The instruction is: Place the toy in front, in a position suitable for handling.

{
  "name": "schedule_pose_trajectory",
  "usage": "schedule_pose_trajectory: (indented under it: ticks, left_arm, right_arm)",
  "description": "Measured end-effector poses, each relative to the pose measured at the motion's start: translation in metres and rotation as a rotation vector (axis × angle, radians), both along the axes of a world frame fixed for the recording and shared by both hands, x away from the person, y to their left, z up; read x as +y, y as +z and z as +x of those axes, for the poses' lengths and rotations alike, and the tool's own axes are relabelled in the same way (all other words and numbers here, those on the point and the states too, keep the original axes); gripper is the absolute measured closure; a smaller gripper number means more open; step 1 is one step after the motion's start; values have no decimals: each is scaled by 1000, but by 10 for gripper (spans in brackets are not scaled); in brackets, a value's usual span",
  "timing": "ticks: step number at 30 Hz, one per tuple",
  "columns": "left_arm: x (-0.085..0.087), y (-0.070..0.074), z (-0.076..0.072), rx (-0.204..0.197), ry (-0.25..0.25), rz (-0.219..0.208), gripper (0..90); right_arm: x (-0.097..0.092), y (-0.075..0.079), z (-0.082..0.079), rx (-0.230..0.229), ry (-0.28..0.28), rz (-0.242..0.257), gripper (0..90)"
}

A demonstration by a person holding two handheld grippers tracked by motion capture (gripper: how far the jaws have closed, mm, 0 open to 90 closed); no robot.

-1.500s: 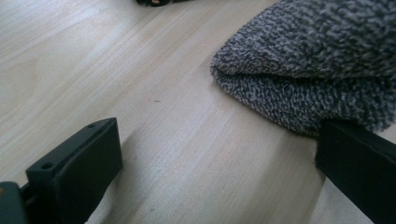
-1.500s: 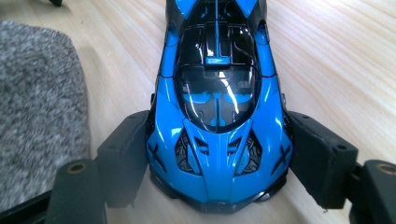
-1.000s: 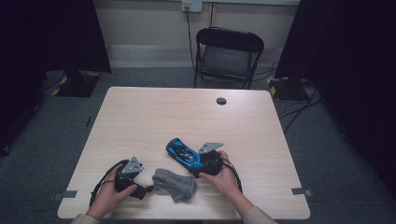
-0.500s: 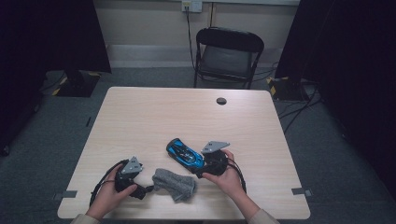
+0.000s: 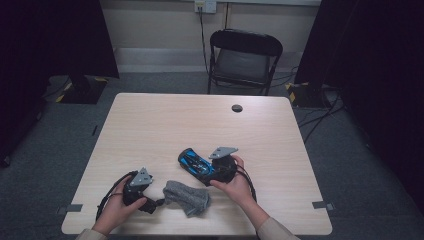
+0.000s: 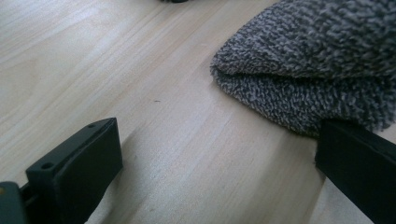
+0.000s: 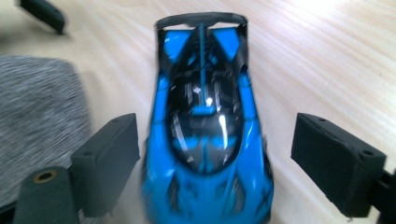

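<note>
A blue and black toy car lies on the wooden table, nose toward the person's right hand. My right gripper is at the car's near end. In the right gripper view the car lies between my right gripper's jaws, which have just been opening; a clear gap shows on the right side. A folded grey cloth lies between the hands. My left gripper rests beside it, open, with bare wood between its jaws and the cloth just beyond the right one.
A black round cap sits in the table near the far edge. A black folding chair stands behind the table. Cables loop around both hands near the front edge. One jaw of the left gripper appears beyond the cloth.
The right hand has shifted slightly beside the car. The car, the cloth and the left hand keep their places.
</note>
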State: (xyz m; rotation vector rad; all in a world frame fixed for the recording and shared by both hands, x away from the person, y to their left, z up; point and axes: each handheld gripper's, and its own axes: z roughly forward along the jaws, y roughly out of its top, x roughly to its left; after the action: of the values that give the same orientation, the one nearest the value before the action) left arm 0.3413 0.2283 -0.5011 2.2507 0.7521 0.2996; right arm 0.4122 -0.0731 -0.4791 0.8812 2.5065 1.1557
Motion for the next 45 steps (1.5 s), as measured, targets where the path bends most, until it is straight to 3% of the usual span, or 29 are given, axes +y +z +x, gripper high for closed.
schedule_pose_trajectory:
  ticks: [7, 9, 14, 24, 34, 36, 39, 41, 42, 44, 45]
  left_arm:
    - [0, 0, 0, 0, 1, -1, 0]
    - [0, 0, 0, 0, 1, -2, 0]
    - [0, 0, 0, 0, 2, -2, 0]
    - [0, 0, 0, 0, 1, -1, 0]
    - [0, 0, 0, 0, 0, 0, 0]
    - [0, 0, 0, 0, -1, 0, 0]
    - [0, 0, 0, 0, -2, 0, 0]
    - [0, 0, 0, 0, -1, 0, 0]
    - [0, 0, 0, 0, -1, 0, 0]
    - [0, 0, 0, 0, -1, -1, 0]
    - [0, 0, 0, 0, -2, 0, 0]
  right_arm:
    - [22, -9, 16, 42, 26, -46, 154]
    - [27, -14, 18, 71, 41, -48, 220]
    - [29, -15, 16, 41, 39, -57, 252]
    - [-1, -13, 2, 39, 105, -63, 261]
    - [-5, -13, -2, 28, 103, -56, 242]
    - [-7, -10, -3, 21, 97, -42, 190]
    - [-10, 3, -8, -9, 91, -25, 182]
    - [-10, 23, -20, -25, 110, 52, 177]
    - [-10, 23, -20, -25, 110, 52, 177]
    - [-3, 33, -32, -17, 177, 63, 192]
    - [7, 37, -46, -15, 241, 48, 196]
